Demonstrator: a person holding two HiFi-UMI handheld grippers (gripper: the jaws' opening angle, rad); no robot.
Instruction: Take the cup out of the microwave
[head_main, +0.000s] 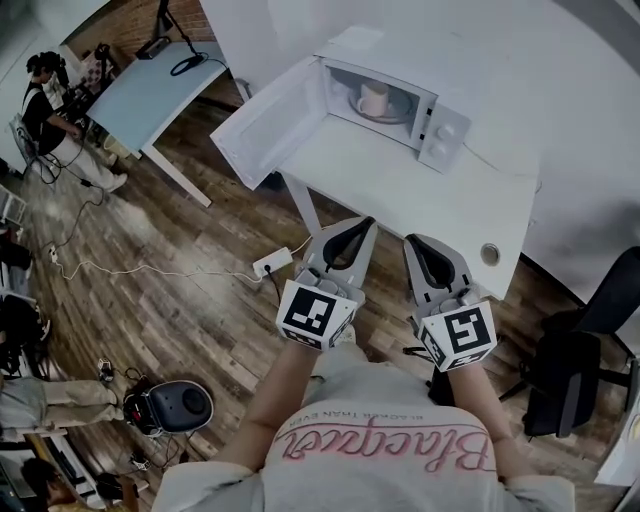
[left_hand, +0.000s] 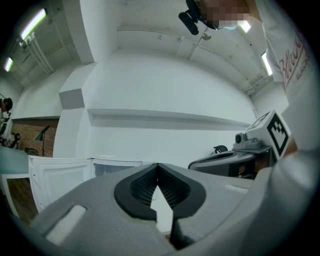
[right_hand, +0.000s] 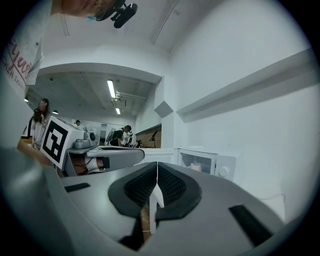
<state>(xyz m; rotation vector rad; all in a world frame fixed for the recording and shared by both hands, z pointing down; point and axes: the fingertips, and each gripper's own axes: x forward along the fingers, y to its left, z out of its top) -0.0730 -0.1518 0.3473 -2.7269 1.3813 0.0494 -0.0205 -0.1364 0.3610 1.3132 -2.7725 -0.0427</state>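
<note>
Cup, pale pink and ceramic-looking, stands inside the white microwave at the upper middle of the frame, on the white desk. The oven's door is already swung open, so that step is done. Your left tool and right tool sit lower, by the near desk edge, well apart from the cup, jaws together and empty. Opening, reaching in, gripping and lifting out remain.

Head view: above the person, facing steeply down; microwave far off at 1 o'clock.
Left gripper view: low, level, along its jaws; microwave at 8 o'clock.
Right gripper view: likewise level; microwave at 4 o'clock.
Shared by all three: the microwave.
</note>
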